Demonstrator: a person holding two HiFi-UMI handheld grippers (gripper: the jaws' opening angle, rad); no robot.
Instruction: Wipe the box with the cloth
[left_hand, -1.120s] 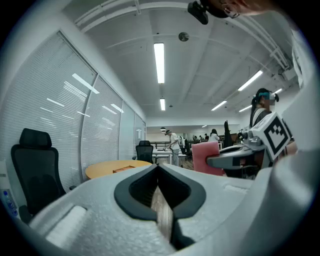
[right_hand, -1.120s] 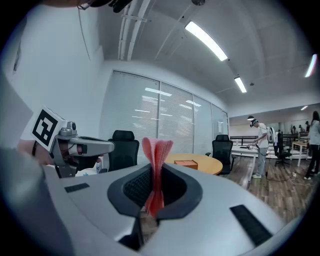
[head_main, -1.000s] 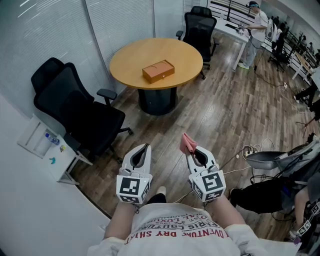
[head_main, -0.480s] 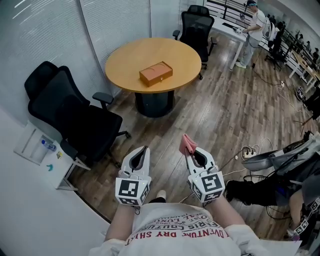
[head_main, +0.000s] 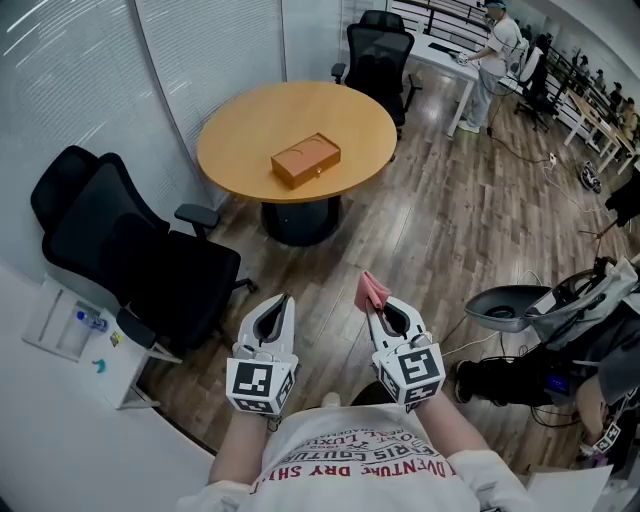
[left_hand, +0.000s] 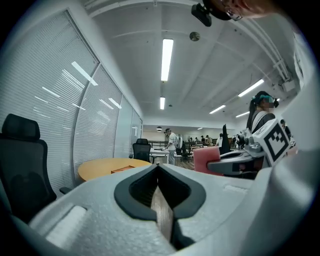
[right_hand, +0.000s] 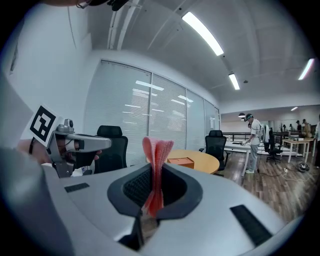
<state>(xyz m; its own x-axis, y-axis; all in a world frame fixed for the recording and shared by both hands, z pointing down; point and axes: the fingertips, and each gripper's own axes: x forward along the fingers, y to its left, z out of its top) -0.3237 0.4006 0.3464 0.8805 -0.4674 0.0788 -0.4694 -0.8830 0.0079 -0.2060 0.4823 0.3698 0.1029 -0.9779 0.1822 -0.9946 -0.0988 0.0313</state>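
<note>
Right hand-held gripper (head_main: 371, 307) clamps the cloth (head_main: 373, 289), well apart from the box (head_main: 305, 160).

Light: bright, even, from ceiling strip lights (left_hand: 166, 59) | edges: strong fisheye bending; dark vignette | near foreground: soft

Head view looks down; both gripper views share the table (head_main: 250, 140).

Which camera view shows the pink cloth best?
The right gripper view: the cloth stands folded, close and central, clamped in the right gripper. The head view shows it small from above; the left gripper view shows only a pink patch.
</note>
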